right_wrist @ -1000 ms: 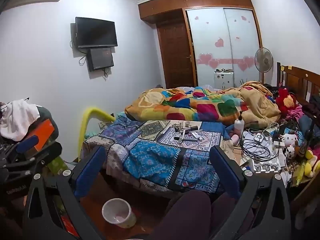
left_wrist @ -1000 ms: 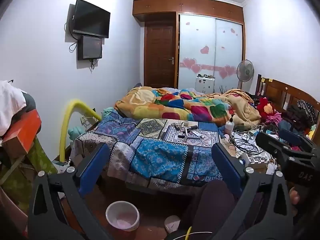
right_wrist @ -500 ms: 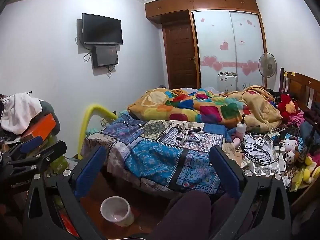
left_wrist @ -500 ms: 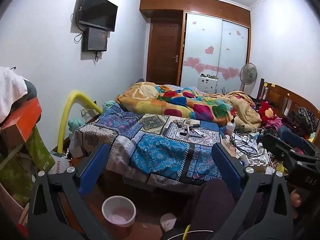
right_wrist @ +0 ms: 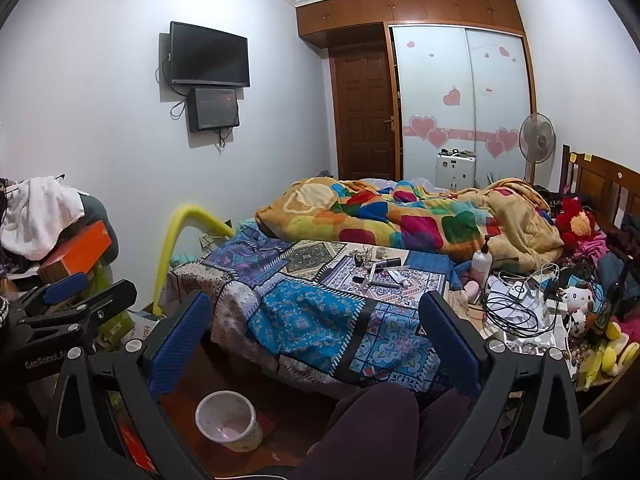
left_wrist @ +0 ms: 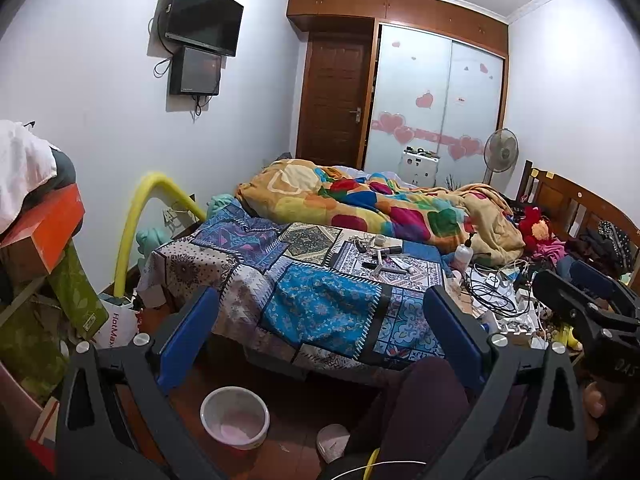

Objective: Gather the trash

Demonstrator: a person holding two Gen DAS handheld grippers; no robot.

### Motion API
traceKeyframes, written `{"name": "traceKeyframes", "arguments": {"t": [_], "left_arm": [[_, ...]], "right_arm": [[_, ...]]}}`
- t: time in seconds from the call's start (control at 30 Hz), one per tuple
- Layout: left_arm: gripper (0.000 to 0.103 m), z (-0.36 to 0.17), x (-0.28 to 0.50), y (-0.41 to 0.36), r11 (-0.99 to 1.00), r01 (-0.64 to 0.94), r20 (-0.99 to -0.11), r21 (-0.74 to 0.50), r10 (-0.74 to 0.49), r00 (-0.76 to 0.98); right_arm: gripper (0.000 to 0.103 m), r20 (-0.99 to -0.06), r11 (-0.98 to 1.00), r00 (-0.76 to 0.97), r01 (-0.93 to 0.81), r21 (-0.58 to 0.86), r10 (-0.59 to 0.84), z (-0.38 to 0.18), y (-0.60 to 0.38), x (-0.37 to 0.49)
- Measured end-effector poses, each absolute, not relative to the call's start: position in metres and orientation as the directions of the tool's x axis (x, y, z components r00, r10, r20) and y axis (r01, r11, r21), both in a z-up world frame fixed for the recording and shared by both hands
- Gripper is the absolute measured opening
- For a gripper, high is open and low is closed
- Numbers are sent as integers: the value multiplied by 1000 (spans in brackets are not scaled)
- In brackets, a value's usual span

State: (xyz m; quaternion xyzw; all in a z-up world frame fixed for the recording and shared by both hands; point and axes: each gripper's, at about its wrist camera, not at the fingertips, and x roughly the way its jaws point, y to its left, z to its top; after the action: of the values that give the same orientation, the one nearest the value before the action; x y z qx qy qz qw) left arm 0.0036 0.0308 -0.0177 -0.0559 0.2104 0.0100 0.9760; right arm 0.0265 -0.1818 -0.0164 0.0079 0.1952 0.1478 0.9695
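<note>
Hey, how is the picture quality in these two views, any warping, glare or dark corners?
Left wrist view: strong fisheye bend in the wardrobe, black corners, bed sharp. Right wrist view: same warping, even room light, no glare on the TV.
</note>
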Motion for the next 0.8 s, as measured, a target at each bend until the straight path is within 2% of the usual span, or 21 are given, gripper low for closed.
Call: {"name": "traceKeyframes", "arguments": {"t": [0.8], "left_arm": [[103,-14,5,36,992,-41,-414,-118,-12,910]], "right_arm": [[103,-369,956,883,-288,62,290,-14,-180,25]]}}
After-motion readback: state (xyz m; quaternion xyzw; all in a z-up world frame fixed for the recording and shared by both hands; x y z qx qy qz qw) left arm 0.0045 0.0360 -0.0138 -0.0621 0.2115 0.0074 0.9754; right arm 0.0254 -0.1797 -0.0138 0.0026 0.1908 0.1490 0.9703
